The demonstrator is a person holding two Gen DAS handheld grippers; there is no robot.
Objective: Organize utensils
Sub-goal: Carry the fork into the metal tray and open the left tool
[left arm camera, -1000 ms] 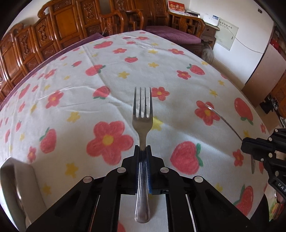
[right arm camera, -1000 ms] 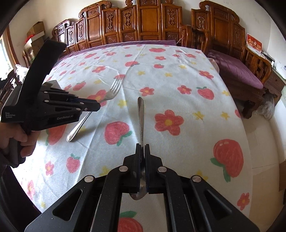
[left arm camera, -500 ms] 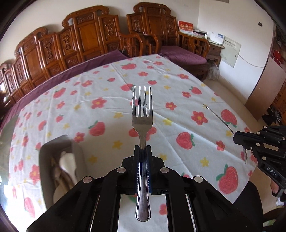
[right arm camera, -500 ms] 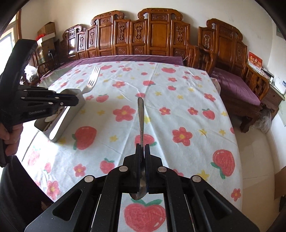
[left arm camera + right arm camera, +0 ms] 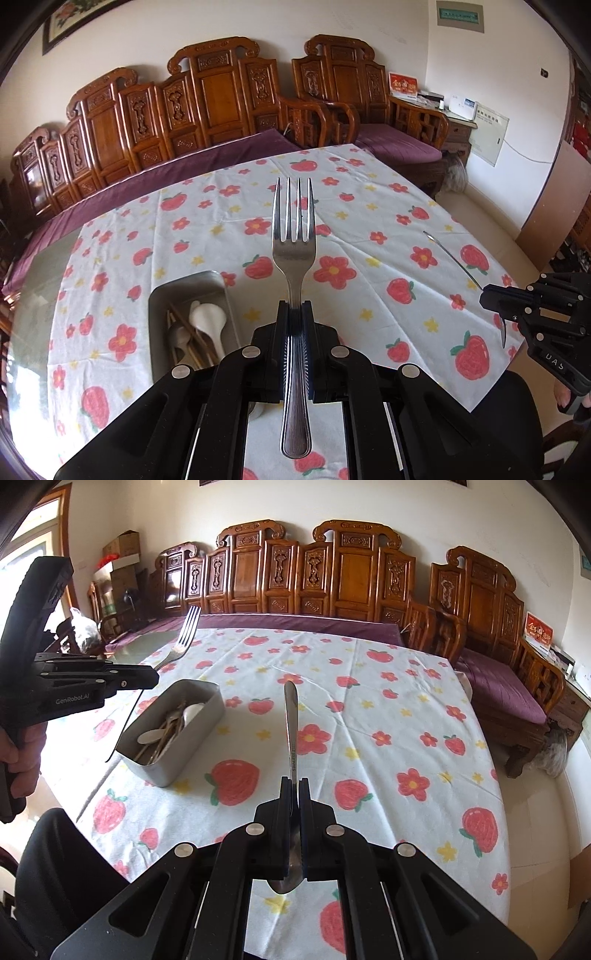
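Above the tin (image 5: 207, 716) — fork (image 5: 294, 236) and spoon (image 5: 290, 723), each clamped between fingers.

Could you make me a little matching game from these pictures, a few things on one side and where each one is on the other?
Things:
1. fork
2. spoon
3. tin
4. chopsticks

Places:
A. inside the tin
B. on the tablecloth
C. in the left gripper
D. in the right gripper

Pairs: 1-C, 2-D, 3-B, 4-A
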